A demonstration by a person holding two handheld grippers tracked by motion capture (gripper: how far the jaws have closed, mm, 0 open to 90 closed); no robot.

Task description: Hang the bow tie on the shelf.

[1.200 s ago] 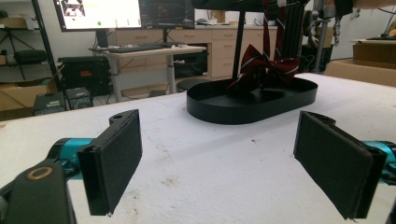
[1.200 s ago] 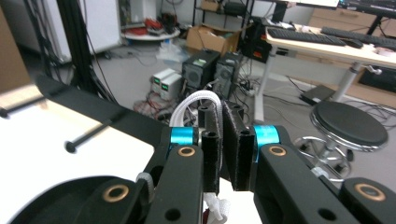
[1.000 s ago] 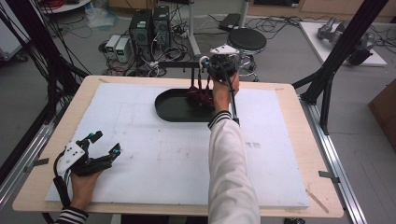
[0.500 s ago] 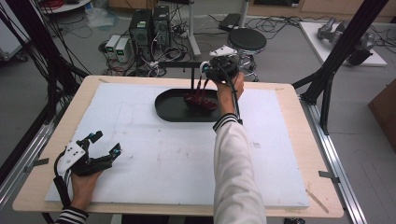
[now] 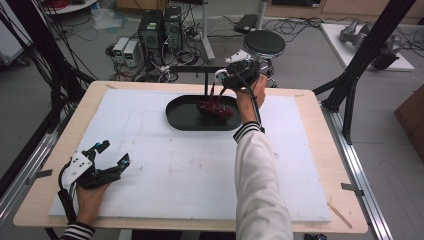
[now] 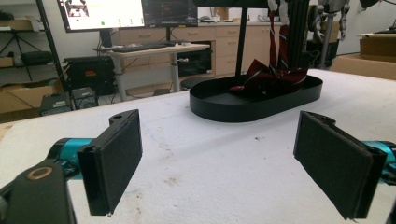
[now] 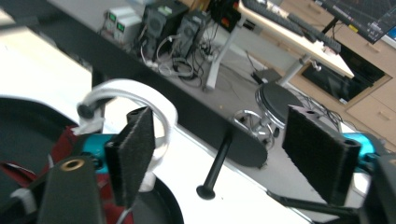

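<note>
Resting wide open on the table, my left gripper waits; the red cloth lies in the black tray. My right gripper, jaws just opened with nothing between them, should lift straight up so nothing snags

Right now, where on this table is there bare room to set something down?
The white mat is bare between the black tray and the left gripper, and along the right side beyond the sleeve. It is crowded at the tray, where red cloth lies under the open right gripper.
</note>
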